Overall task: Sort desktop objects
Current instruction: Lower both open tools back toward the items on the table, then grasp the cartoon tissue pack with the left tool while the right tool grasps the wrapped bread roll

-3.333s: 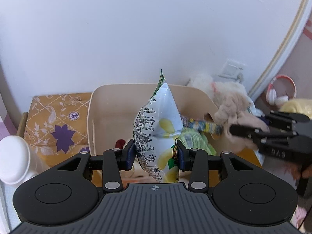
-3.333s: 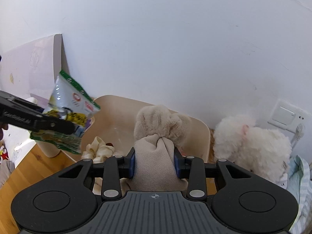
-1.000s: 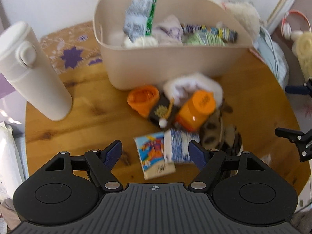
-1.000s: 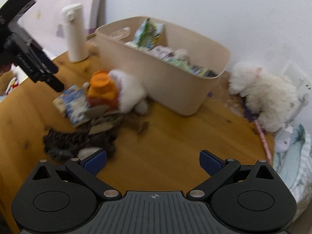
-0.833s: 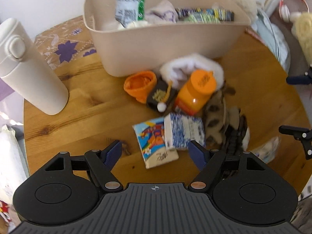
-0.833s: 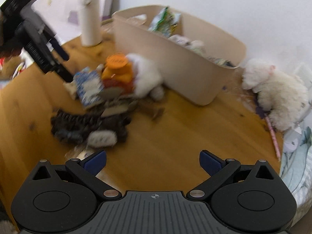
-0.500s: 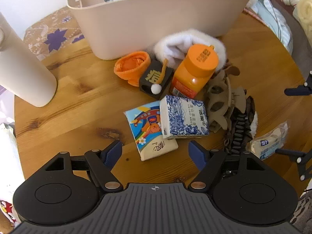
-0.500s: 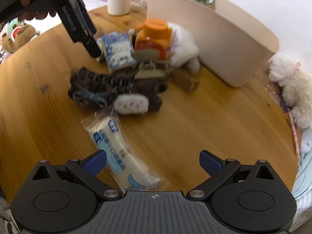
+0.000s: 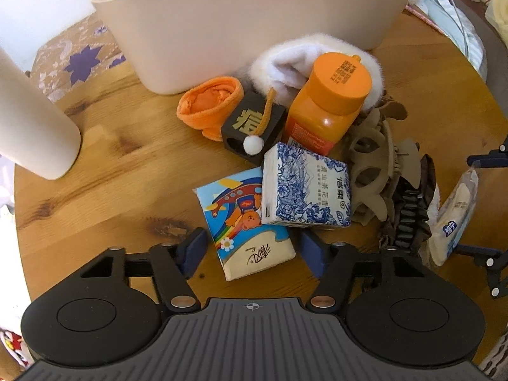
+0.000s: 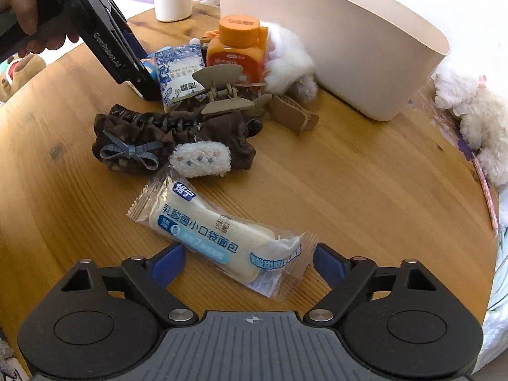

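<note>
Between my left jaws: left gripper [image 9: 250, 250] closing, pads either side of the cartoon tissue pack [image 9: 244, 222], not yet pressing on it; nothing gripped.
Between my right jaws: right gripper [image 10: 249, 262] closing around the wrapped bread [image 10: 219, 235], pads short of the wrapper; nothing gripped.
Beyond both jaws: beige bin [image 9: 254, 22], the likely destination, already holding several items.
Left step, advice: the blue-patterned tissue pack [image 9: 306, 187] lies partly on the far end of the cartoon pack. I should close on the near, uncovered end and lift slowly, so that the upper pack slides off and does not come along.
Right step, advice: the bread lies slantwise across my jaws. I should clamp the loaf itself, not the loose clear film at its end, and gently, since it looks soft.
Left view only: orange pouch [image 9: 209, 108], black charm [image 9: 252, 127] and floral cloth [image 9: 76, 60] on the surface beside the bin.
Right view only: bread label in full, brown scrunchie [image 10: 171, 139] with its fuzzy clip [image 10: 200, 160], white plush toy [image 10: 470, 120] past the bin, and the person's hand [image 10: 25, 22] holding my left gripper.
</note>
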Tool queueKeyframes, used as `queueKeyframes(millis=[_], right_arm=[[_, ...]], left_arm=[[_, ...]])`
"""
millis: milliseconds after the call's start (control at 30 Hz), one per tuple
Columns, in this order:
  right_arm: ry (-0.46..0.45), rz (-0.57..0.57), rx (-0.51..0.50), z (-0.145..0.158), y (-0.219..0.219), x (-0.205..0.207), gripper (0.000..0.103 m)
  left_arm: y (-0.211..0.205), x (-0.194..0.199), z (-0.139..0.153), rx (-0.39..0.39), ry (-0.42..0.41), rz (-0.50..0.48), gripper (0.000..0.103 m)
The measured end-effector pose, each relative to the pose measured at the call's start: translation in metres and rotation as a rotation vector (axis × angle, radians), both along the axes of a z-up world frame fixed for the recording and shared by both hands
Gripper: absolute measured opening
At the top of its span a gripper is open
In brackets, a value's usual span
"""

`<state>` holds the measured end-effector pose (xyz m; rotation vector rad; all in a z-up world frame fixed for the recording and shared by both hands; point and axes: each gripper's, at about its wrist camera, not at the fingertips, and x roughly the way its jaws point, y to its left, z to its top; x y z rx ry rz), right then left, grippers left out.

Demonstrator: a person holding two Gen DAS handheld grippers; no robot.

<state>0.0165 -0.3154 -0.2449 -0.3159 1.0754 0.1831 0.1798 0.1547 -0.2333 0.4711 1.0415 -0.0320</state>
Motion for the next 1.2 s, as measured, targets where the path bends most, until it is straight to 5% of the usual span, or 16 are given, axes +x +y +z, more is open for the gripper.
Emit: queueKeyframes(millis=[233, 267, 500, 967, 1133, 1200], right_arm=[[-0.013, 0.045, -0.003, 0.000, 0.003, 0.003, 0.084], [-0.034, 0.221, 0.001, 0.000, 0.004, 0.003, 0.083], [-0.042, 0.367, -0.046, 0.001, 0.016, 0.009, 0.081], [-0.141, 0.833, -0.281, -0.001, 0.057, 0.007, 0.091], [-0.060, 0.892, -0.240, 0.000, 0.064, 0.012, 0.077], [-0.023, 0.867, -0.199, 0.001, 0.063, 0.018, 0.063]], left_arm=[[0.004, -0.002, 0.003, -0.014, -0.023, 0.002, 0.054], [0.004, -0.002, 0.003, -0.018, -0.023, 0.002, 0.054], [0.004, -0.008, 0.002, -0.016, -0.022, -0.041, 0.053], [0.006, -0.015, 0.002, -0.027, -0.009, -0.069, 0.052], [0.004, -0.017, 0.003, -0.033, -0.018, -0.070, 0.052], [0.003, -0.018, 0.002, -0.031, -0.021, -0.075, 0.052]])
